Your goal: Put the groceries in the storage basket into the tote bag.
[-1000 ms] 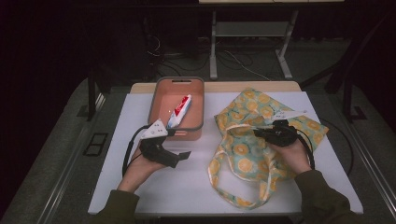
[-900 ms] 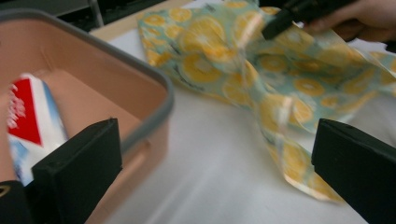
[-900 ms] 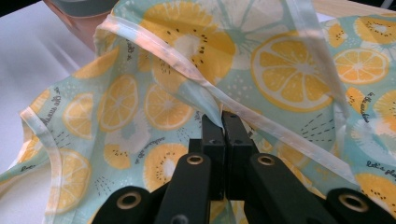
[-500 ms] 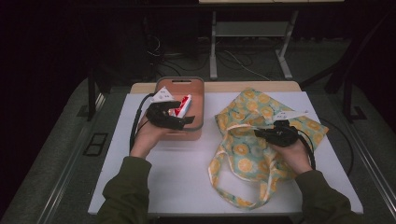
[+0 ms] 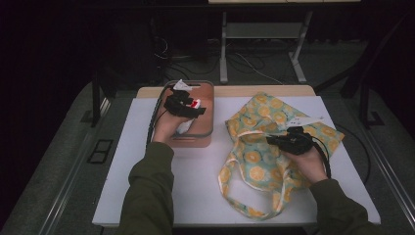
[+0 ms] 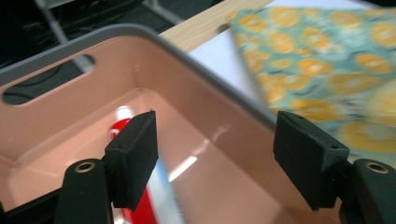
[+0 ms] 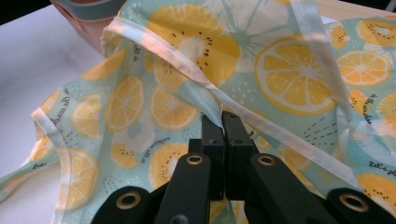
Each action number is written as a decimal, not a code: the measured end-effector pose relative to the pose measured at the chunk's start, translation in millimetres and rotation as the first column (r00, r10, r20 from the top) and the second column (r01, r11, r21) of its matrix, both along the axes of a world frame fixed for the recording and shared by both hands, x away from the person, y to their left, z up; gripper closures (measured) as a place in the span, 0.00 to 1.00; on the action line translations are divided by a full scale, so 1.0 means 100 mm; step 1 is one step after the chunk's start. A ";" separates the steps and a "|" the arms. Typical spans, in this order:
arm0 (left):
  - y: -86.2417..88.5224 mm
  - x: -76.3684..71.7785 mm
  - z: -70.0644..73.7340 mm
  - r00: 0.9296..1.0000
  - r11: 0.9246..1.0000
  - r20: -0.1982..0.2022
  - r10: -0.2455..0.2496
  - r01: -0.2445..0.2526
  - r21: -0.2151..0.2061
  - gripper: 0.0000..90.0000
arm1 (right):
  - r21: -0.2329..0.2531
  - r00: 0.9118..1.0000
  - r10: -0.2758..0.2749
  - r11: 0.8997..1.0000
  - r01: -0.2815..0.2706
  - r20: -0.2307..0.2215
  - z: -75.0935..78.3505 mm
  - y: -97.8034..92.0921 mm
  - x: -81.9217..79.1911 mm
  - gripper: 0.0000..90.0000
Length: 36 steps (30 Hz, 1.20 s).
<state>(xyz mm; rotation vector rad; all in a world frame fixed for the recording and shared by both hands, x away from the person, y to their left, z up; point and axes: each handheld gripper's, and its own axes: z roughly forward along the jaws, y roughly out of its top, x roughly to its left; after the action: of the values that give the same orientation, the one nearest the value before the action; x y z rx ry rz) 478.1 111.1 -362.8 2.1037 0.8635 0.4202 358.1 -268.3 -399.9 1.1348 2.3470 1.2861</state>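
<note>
1. Left gripper (image 5: pixel 192 106) has moved from the worktop (image 5: pixel 205 191) to over the pink bin (image 5: pixel 208 134); fingers open, empty.
2. Red-white tube (image 6: pixel 122 122) lies in the bin, just beyond the fingers.
3. Right gripper (image 5: pixel 272 140) stays clamped on the fruit-print bag (image 7: pixel 196 88) rim.
4. Likely next: grasp tube, carry to bag.

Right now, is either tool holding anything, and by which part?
The right tool is shut on the fruit-print bag, pinching its pale edge band. The left tool is open over the pink bin, holding nothing.
</note>
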 end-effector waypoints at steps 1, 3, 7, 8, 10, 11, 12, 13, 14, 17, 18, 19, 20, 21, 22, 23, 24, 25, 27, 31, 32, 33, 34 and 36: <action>-0.01 0.04 -0.02 1.000 1.000 -0.008 0.005 -0.005 0.007 0.33 | 0.000 1.000 0.000 1.000 0.000 0.000 0.00 0.00 0.00 0.99; -0.02 0.10 -0.07 0.999 0.999 -0.022 0.023 -0.022 0.044 0.33 | 0.001 1.000 0.002 1.000 -0.002 0.001 0.00 -0.01 0.00 0.99; -0.04 0.21 -0.20 0.997 0.993 -0.047 0.067 -0.062 0.098 0.32 | 0.004 1.000 0.006 1.000 -0.006 0.003 0.00 -0.01 0.00 0.99; -0.04 0.23 -0.23 0.996 0.991 -0.057 0.072 -0.065 0.115 0.31 | 0.006 1.000 0.006 1.000 -0.006 0.002 0.00 -0.01 0.00 0.99; -0.04 0.26 -0.30 0.992 0.987 -0.082 0.098 -0.086 0.138 0.30 | 0.007 1.000 0.007 1.000 -0.007 0.003 0.00 -0.01 -0.01 0.99; -0.03 0.27 -0.33 0.989 0.985 -0.097 0.113 -0.099 0.141 0.29 | 0.007 1.000 0.008 1.000 -0.008 0.004 0.00 -0.02 -0.01 0.99; -0.02 0.29 -0.35 0.985 0.982 -0.110 0.130 -0.113 0.148 0.29 | 0.008 1.000 0.008 1.000 -0.008 0.004 0.01 -0.02 -0.01 0.99; -0.01 0.29 -0.37 0.983 0.981 -0.124 0.138 -0.118 0.155 0.29 | 0.008 1.000 0.008 1.000 -0.008 0.004 0.01 -0.02 -0.01 0.99; -0.01 0.30 -0.38 0.980 0.979 -0.140 0.143 -0.119 0.167 0.29 | 0.007 1.000 0.008 1.000 -0.008 0.003 0.01 -0.02 -0.01 0.99; -0.02 0.31 -0.43 0.973 0.972 -0.167 0.161 -0.127 0.199 0.30 | 0.007 1.000 0.009 1.000 -0.009 0.002 0.00 -0.03 -0.01 0.99; -0.02 0.32 -0.43 0.971 0.971 -0.175 0.161 -0.124 0.205 0.30 | 0.007 1.000 0.008 1.000 -0.008 0.001 0.00 -0.02 -0.01 0.99; -0.01 0.32 -0.45 0.969 0.968 -0.181 0.170 -0.130 0.215 0.31 | 0.006 1.000 0.009 1.000 -0.009 0.000 0.00 -0.02 -0.01 0.99; -0.01 0.33 -0.45 0.966 0.968 -0.188 0.175 -0.135 0.210 0.31 | 0.005 1.000 0.009 1.000 -0.009 0.000 0.00 -0.02 -0.01 0.99; -0.01 0.33 -0.46 0.964 0.967 -0.194 0.182 -0.140 0.214 0.32 | 0.005 1.000 0.011 1.000 -0.011 -0.001 -0.01 -0.02 -0.01 0.99; 0.00 0.34 -0.46 0.961 0.966 -0.200 0.191 -0.148 0.214 0.33 | 0.005 1.000 0.012 1.000 -0.012 0.000 -0.01 -0.02 -0.01 0.99; 0.00 0.34 -0.47 0.959 0.964 -0.207 0.194 -0.147 0.220 0.34 | 0.004 1.000 0.011 1.000 -0.011 -0.001 -0.01 -0.02 -0.01 0.99; 0.00 0.35 -0.48 0.957 0.962 -0.214 0.195 -0.144 0.230 0.34 | 0.003 1.000 0.012 1.000 -0.012 -0.001 -0.01 -0.02 -0.01 0.99; 0.00 0.35 -0.49 0.955 0.960 -0.219 0.201 -0.147 0.238 0.35 | 0.004 1.000 0.012 1.000 -0.012 0.000 -0.01 -0.02 -0.01 0.99; -0.01 0.36 -0.52 0.947 0.954 -0.241 0.214 -0.150 0.259 0.37 | 0.002 1.000 0.013 1.000 -0.013 0.000 -0.01 -0.02 -0.02 0.99; -0.01 0.38 -0.54 0.938 0.948 -0.262 0.229 -0.154 0.278 0.43 | 0.000 1.000 0.013 1.000 -0.013 0.000 -0.02 -0.03 -0.02 0.99; -0.02 0.38 -0.54 0.937 0.945 -0.260 0.234 -0.156 0.288 0.46 | 0.001 1.000 0.012 1.000 -0.012 0.000 -0.02 -0.03 -0.02 0.99; -0.02 0.38 -0.55 0.936 0.942 -0.261 0.236 -0.155 0.297 0.48 | 0.002 1.000 0.011 1.000 -0.011 0.000 -0.01 -0.04 -0.02 0.99; -0.03 0.38 -0.55 0.937 0.939 -0.258 0.234 -0.150 0.309 0.48 | 0.003 1.000 0.009 1.000 -0.009 0.001 -0.01 -0.04 -0.02 0.99; -0.04 0.37 -0.55 0.939 0.941 -0.260 0.225 -0.140 0.309 0.50 | 0.003 1.000 0.008 1.000 -0.008 0.000 -0.01 -0.04 -0.02 0.99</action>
<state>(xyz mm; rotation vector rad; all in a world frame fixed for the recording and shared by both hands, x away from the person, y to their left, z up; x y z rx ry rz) 515.5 106.9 -418.0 2.4003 1.2440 0.3516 355.7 -272.4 -401.2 1.1271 2.3530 1.2926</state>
